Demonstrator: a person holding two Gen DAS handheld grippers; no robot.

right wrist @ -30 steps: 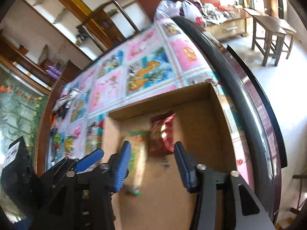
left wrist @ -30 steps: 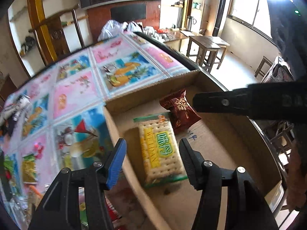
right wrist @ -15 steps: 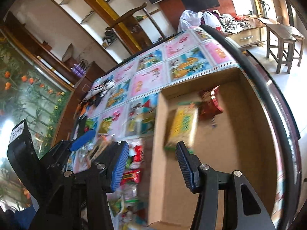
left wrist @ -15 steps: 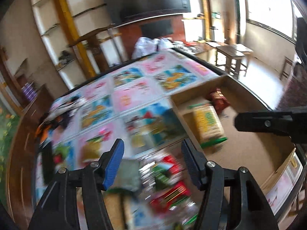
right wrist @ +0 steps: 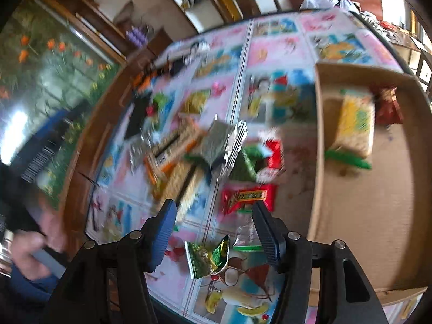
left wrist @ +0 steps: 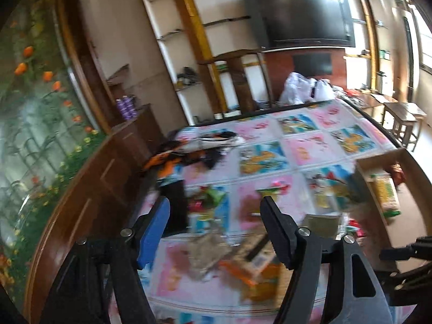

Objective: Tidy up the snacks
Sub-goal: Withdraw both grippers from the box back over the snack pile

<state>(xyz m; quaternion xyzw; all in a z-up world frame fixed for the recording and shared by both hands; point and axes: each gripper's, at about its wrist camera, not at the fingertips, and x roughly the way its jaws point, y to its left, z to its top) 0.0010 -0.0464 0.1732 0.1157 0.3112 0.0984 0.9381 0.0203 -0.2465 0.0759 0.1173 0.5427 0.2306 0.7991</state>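
A pile of loose snack packets (right wrist: 210,148) lies on the colourful tablecloth, blurred by motion; it also shows in the left wrist view (left wrist: 232,251). A red packet (right wrist: 248,197) and a small green packet (right wrist: 208,259) lie nearest. My right gripper (right wrist: 213,226) is open and empty above them. My left gripper (left wrist: 213,226) is open and empty above the pile. The cardboard box (right wrist: 316,140) at the right holds a yellow cracker pack (right wrist: 353,127) and a dark red packet (right wrist: 388,105). The box (left wrist: 375,197) sits at the right in the left wrist view.
A black flat object (left wrist: 175,205) and dark and orange items (left wrist: 189,151) lie on the table's left part. The table's dark wooden rim (left wrist: 89,189) curves along the left. A person's hand (right wrist: 35,237) holds the other gripper at lower left.
Both grippers have swung left, away from the box and over the snack pile. The box has shifted to the right edge of both views. Both stay open and empty.
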